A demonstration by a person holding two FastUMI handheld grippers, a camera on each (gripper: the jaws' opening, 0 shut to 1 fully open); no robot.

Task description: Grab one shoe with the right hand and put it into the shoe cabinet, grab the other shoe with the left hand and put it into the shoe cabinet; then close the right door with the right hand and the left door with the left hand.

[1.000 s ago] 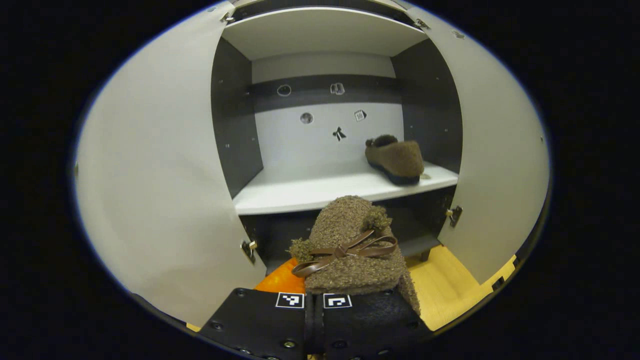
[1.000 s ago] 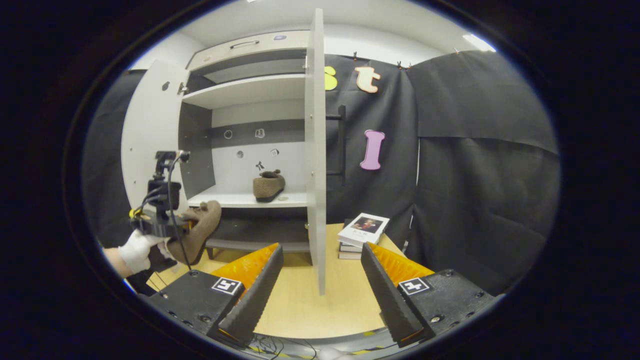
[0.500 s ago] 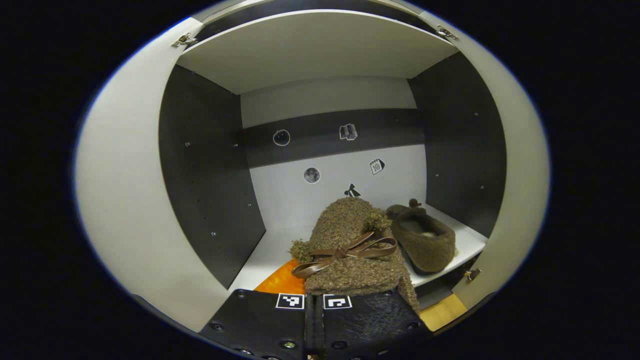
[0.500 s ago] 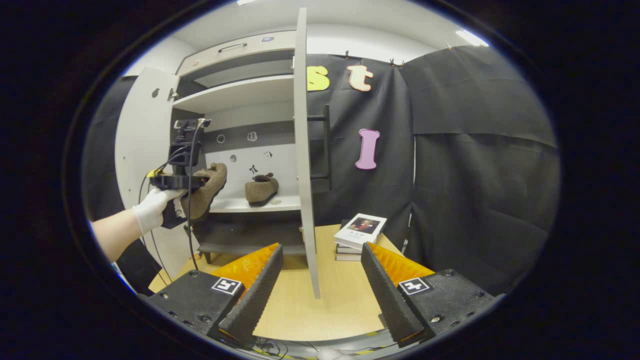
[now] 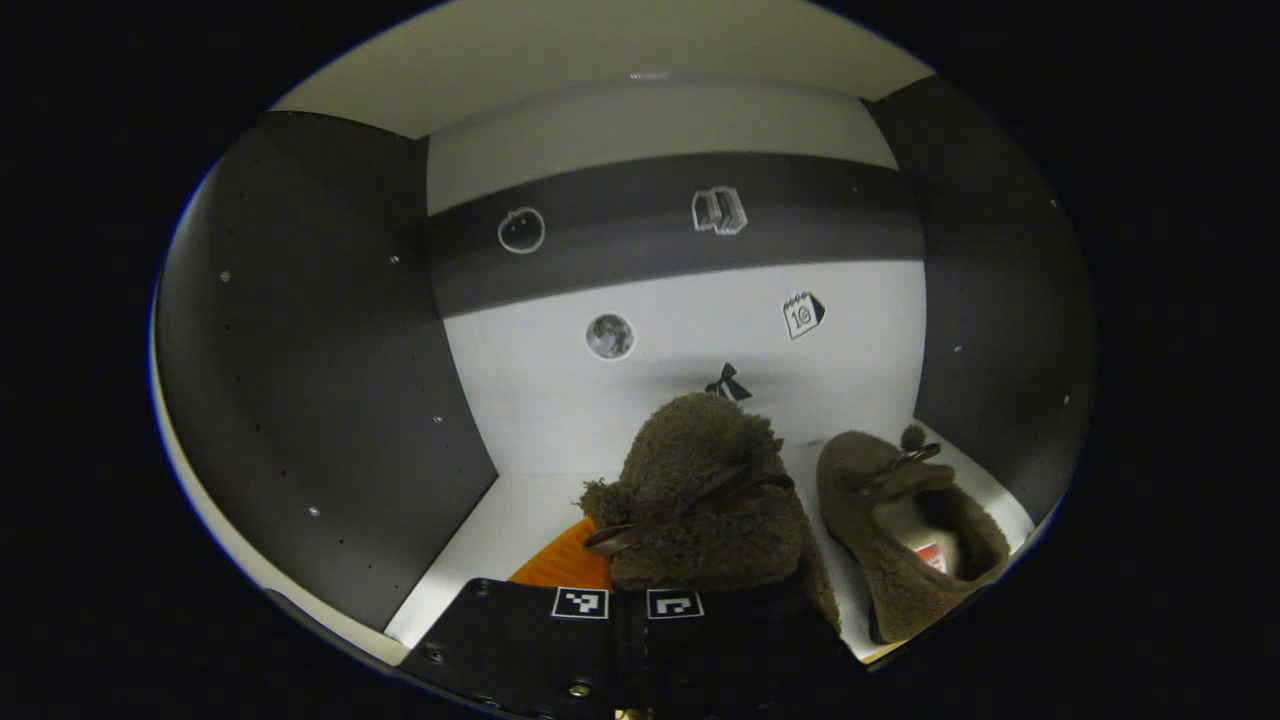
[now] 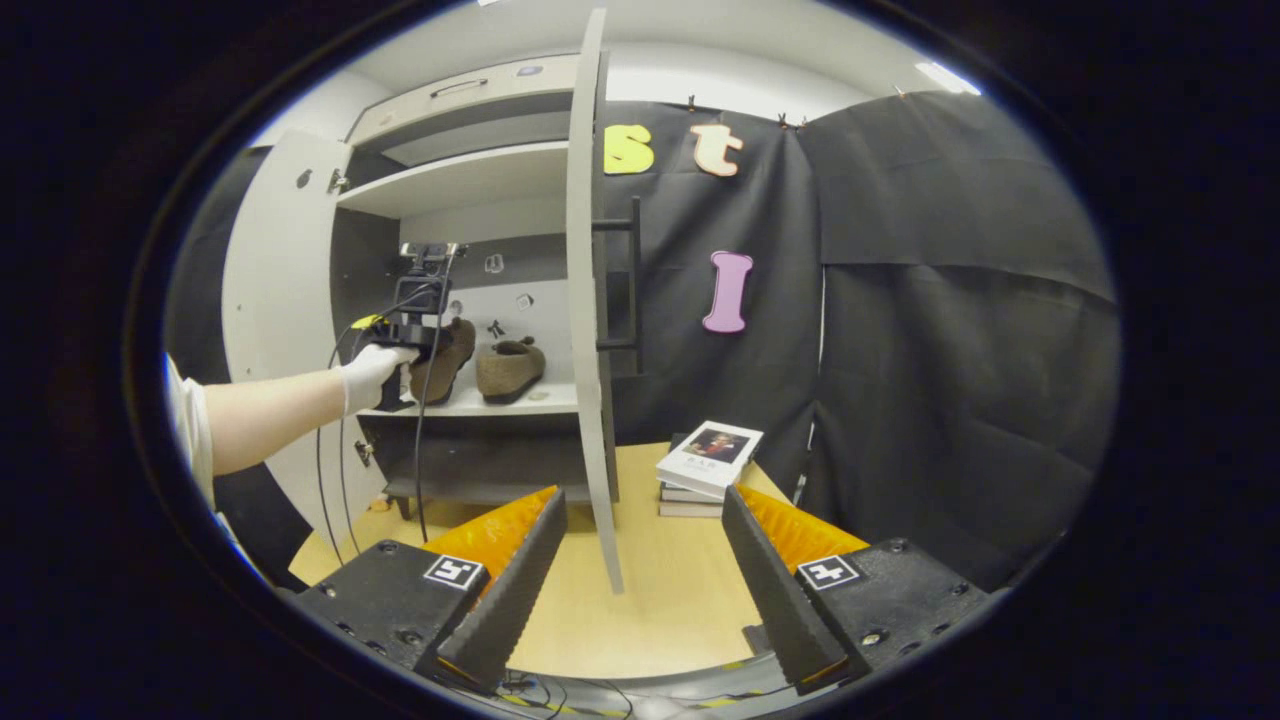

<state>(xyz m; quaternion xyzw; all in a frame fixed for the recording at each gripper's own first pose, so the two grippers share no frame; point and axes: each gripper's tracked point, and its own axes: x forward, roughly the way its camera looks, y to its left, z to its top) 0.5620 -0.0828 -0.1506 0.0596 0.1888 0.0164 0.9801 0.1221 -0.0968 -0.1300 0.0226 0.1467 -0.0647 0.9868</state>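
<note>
Dim, shadowed cabinet interior (image 5: 330, 330); brighter ceiling-lit booth; both views sharp, edges fisheye-bent.

Staged recording booth, dressed as a home entryway: black cloth wall (image 6: 950, 300) draped behind; white shoe cabinet (image 6: 470, 180) with open doors standing on a wooden floor (image 6: 660, 590); stacked books (image 6: 708, 468) near the cabinet's right corner.

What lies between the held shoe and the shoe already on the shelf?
Nothing: in the left gripper view a bare strip of shelf separates the held shoe from the other shoe.
</note>
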